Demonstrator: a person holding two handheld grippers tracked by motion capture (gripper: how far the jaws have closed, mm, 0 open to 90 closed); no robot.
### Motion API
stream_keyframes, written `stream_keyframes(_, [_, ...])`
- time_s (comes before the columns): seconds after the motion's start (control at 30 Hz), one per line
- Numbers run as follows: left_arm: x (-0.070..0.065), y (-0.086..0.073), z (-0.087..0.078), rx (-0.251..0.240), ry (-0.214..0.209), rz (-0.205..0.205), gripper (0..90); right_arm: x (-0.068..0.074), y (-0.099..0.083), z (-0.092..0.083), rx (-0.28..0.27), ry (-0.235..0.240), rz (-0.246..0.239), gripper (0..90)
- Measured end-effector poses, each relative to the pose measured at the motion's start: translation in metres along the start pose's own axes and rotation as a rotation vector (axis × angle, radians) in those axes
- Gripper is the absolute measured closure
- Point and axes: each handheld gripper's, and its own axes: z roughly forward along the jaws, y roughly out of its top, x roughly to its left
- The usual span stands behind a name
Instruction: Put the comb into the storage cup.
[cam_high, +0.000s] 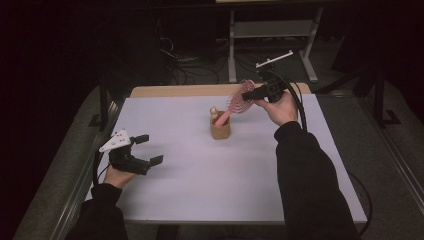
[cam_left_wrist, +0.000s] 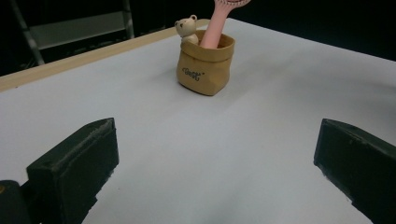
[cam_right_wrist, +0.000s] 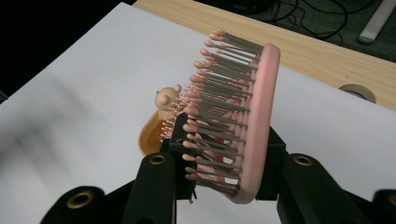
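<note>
Dark room, cables and a metal rack (cam_high: 272, 30) on the floor at far side; white table (cam_high: 200, 185) w/ wooden far edge lit in the middle.

Near centre-far of table: small tan paper-style pouch (cam_high: 220, 129), upright, w/ a little bear figure (cam_high: 214, 111) at its far-left rim. Pink hairbrush (cam_high: 239, 101) tilted up and to the right, handle end already inside pouch mouth, head still up in the air to the right of it.

Right tongs (cam_high: 248, 96) clenched on brush head, pads across its rim and bristle side as right gripper view shows; bristles (cam_right_wrist: 219, 93) pointing left there, pouch and bear seen beyond them. Right hand (cam_high: 279, 107) above far-right part of table.

Left tongs (cam_high: 148, 149) released, jaws wide apart, nothing between them; resting low at near-left, well apart from pouch, pointing toward it.

Progress, as judged: pick-up done, brush brought over, handle started into pouch. Left to do: lower handle fully till brush rests by itself, let go, pull right tongs away. Pouch light and soft-looking, so could tip or slide toward the left if brush leans hard; left tongs free to steady it but not doing so now.
</note>
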Motion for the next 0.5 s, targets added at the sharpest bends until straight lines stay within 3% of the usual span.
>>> stream_keyframes(0.5, [0.0017,-0.0011,-0.0023,-0.012,0.020,-0.005,0.0,-0.0028,-0.0031,0.0103,0.011,-0.011,0.046,64.6])
